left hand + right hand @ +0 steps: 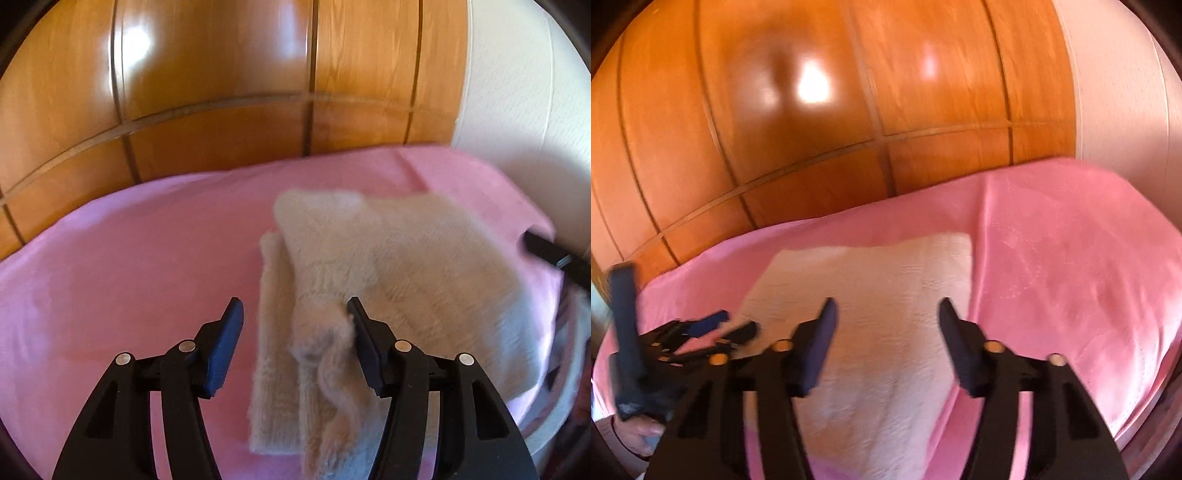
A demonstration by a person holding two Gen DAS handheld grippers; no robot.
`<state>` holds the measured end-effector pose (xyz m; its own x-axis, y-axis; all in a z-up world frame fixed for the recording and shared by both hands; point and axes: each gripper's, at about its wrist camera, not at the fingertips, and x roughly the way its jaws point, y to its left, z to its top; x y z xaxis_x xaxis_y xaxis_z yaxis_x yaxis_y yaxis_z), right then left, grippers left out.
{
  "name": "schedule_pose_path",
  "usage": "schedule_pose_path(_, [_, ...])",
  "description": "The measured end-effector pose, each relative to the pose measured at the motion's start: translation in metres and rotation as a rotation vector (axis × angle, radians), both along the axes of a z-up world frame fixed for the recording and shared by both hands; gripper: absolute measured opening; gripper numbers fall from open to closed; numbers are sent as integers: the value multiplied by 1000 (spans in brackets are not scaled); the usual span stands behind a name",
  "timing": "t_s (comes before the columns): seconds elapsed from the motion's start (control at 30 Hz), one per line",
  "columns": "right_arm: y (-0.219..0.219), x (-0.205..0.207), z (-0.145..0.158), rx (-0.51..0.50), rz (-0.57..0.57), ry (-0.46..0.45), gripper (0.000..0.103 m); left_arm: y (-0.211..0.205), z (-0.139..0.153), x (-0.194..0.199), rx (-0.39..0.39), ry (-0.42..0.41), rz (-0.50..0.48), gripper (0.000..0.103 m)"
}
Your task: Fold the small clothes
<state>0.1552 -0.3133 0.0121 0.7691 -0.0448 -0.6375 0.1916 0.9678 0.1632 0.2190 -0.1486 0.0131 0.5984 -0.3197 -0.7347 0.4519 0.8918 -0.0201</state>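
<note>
Both views are smeared by motion blur, so the knit's texture and edges are hard to read. In the left wrist view the left gripper [294, 310] has its fingers spread wide. Between them lies a beige knitted garment [388, 266] on the pink sheet [129, 258]. A narrow strip of it runs lengthwise straight ahead from the fingers, while the broad folded part spreads ahead and to the right of the right finger. A rumpled fold of the knit touches the right finger's inner pad [360, 325]; whether it is caught there cannot be told. The near end of the garment is cut off by the frame's lower edge. At the far right, only a dark tip of the right gripper [554, 254] shows.

In the right wrist view the right gripper [886, 314] also stands spread, hanging over the garment [879, 288], whose long axis runs forward between the fingers. Left of the left finger, the left gripper [716, 325] appears blurred, low over the sheet [1071, 277].
</note>
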Motion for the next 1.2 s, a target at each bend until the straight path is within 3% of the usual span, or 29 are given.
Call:
schedule_pose_path(0.03, [8, 8, -2, -8, 10, 19, 50, -3, -9, 1, 28, 7, 13, 57])
schedule_pose_path(0.1, [21, 18, -35, -32, 18, 122, 50, -7, -20, 1, 39, 4, 35, 58])
schedule_pose_path(0.17, [30, 19, -57, -86, -11, 131, 50, -11, -20, 5, 31, 1, 47, 59])
schedule_pose_path(0.23, [35, 16, -55, -108, -28, 111, 51, -10, -15, 6, 26, 11, 54, 59])
schedule_pose_path(0.3, [26, 13, -52, -65, -45, 99, 52, -3, -8, 2, 5, 10, 61, 59])
schedule_pose_path(0.43, [24, 6, -47, -38, -60, 95, 67, 4, 4, -4, -22, -6, 83, 66])
schedule_pose_path(0.63, [41, -16, -36, -67, -64, 113, 82, 20, 16, -23, -45, -16, 104, 66])
schedule_pose_path(0.8, [47, -27, -37, -81, -97, 133, 87, 31, 25, -37, -54, -38, 122, 66])
schedule_pose_path(0.9, [51, -35, -31, -111, -134, 123, 94, 38, 31, -45, -56, -48, 133, 72])
schedule_pose_path(1.0, [56, -43, -22, -160, -172, 96, 100, 43, 36, -53, -55, -65, 140, 72])
schedule_pose_path(1.07, [58, -46, -16, -177, -197, 75, 100, 45, 38, -58, -55, -68, 141, 75])
schedule_pose_path(1.1, [59, -49, -13, -183, -211, 64, 100, 46, 39, -61, -55, -74, 146, 82])
schedule_pose_path(1.2, [61, -54, -7, -182, -232, 50, 100, 51, 42, -70, -58, -93, 159, 83])
